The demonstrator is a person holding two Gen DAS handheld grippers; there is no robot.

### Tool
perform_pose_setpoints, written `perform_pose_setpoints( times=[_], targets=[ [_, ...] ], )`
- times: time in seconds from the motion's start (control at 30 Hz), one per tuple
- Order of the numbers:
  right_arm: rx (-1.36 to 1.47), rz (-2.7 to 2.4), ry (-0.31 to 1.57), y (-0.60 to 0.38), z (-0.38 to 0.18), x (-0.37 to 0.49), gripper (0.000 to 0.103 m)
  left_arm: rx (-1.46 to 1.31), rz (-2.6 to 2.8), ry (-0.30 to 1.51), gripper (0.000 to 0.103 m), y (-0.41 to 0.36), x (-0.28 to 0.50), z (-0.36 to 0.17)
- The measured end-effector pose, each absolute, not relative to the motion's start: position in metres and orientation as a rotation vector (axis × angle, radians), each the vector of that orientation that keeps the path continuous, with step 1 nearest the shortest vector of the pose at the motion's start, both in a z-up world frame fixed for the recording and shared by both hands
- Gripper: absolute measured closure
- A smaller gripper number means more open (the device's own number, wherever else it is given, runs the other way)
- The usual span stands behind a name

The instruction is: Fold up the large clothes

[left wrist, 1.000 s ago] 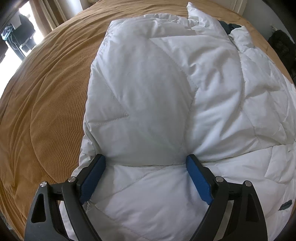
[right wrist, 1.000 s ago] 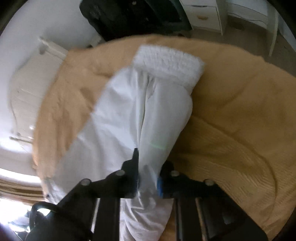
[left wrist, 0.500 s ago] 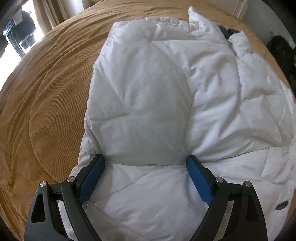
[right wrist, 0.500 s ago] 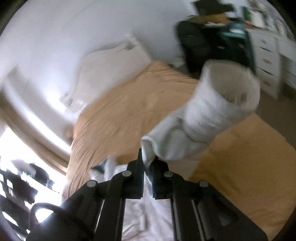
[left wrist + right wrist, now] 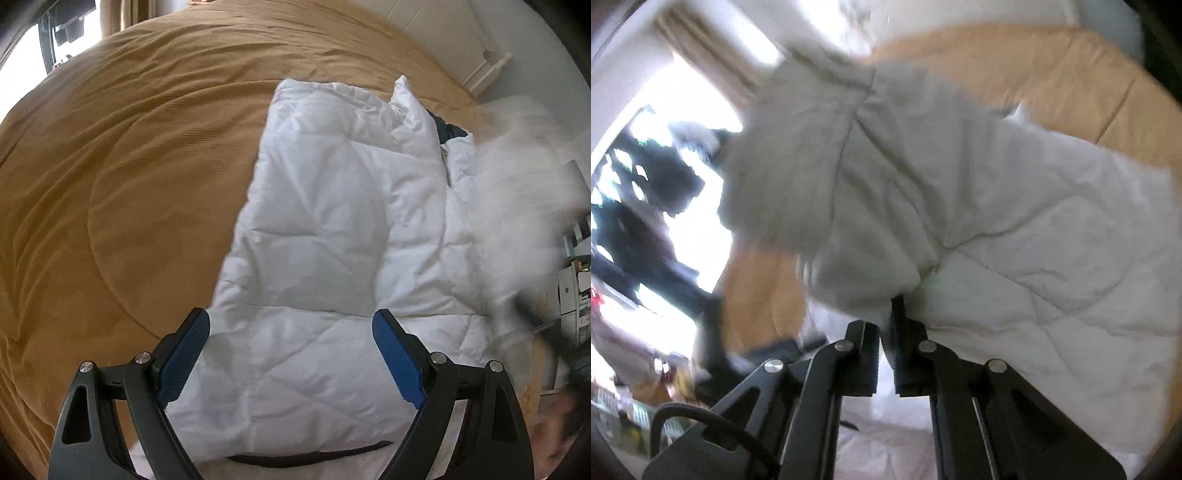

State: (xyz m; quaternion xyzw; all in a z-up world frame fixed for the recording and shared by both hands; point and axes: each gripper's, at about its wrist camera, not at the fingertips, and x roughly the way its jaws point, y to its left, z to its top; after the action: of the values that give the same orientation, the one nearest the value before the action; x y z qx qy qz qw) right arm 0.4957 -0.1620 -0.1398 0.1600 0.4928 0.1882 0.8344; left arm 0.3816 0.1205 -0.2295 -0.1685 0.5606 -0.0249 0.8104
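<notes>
Two sets of tongs are working the same garment. Pinched almost fully together, the right gripper (image 5: 885,314) is clamping a fold of the white sleeve (image 5: 820,177), whose fluffy cuff end is hanging loose and blurred ahead of the fingers; its jaws have just been closing down on that fabric. Over the jacket's lower half, the left gripper (image 5: 291,354) is hovering with its blue pads (image 5: 397,363) spread wide apart and nothing between them, as far as the view shows. Just beyond both tools the white quilted jacket (image 5: 332,229) is lying flat, front down, on the mustard bedspread (image 5: 129,166), collar toward the headboard (image 5: 454,40) at the jacket's far end. In the left wrist view the sleeve is appearing as a pale smear at the jacket's right edge — the fold looks only partly done. To do this step well, the sleeve should probably be carried across the jacket's back and laid straight, cuff fully on the body — not released while the cloth is swinging. The open tongs could press the jacket's side panel to keep it from dragging.
</notes>
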Motion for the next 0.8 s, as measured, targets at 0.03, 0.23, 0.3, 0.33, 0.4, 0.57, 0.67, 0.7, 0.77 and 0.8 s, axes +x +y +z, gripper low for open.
perform_pose_setpoints(
  times=[0.03, 0.23, 0.3, 0.33, 0.4, 0.57, 0.67, 0.7, 0.77, 0.8],
  targets=[
    [0.323, 0.394, 1.084, -0.151, -0.160, 0.499, 0.097, -0.371, -0.060, 1.196, 0.013, 0.124, 0.381, -0.231],
    [0.351, 0.362, 1.251, -0.136, -0.248, 0.532, 0.091, -0.532, -0.158, 1.185, 0.013, 0.110, 0.395, -0.228],
    [0.382, 0.382, 1.257, -0.146, -0.243, 0.536, 0.079, -0.507, -0.187, 1.176, 0.013, 0.093, 0.404, -0.220],
    [0.376, 0.376, 1.244, -0.149, -0.235, 0.536, 0.067, -0.486, -0.192, 1.170, 0.013, 0.083, 0.409, -0.216],
    [0.361, 0.355, 1.188, -0.157, -0.220, 0.531, 0.037, -0.408, -0.168, 1.161, 0.013, 0.060, 0.423, -0.212],
    [0.362, 0.315, 1.105, -0.182, -0.190, 0.489, 0.026, -0.260, -0.135, 1.275, 0.013, 0.016, 0.460, -0.243],
    [0.351, 0.222, 1.091, -0.202, -0.178, 0.473, 0.029, -0.222, -0.131, 1.277, 0.069, 0.006, 0.463, -0.244],
    [0.349, 0.183, 1.085, -0.212, -0.177, 0.469, 0.033, -0.265, -0.150, 1.281, 0.080, 0.009, 0.463, -0.238],
    [0.359, 0.115, 1.084, -0.244, -0.167, 0.460, 0.058, -0.336, -0.120, 1.241, 0.087, 0.027, 0.457, -0.221],
    [0.364, 0.091, 1.083, -0.257, -0.163, 0.455, 0.066, -0.337, -0.099, 1.221, 0.087, 0.037, 0.454, -0.213]
  ],
)
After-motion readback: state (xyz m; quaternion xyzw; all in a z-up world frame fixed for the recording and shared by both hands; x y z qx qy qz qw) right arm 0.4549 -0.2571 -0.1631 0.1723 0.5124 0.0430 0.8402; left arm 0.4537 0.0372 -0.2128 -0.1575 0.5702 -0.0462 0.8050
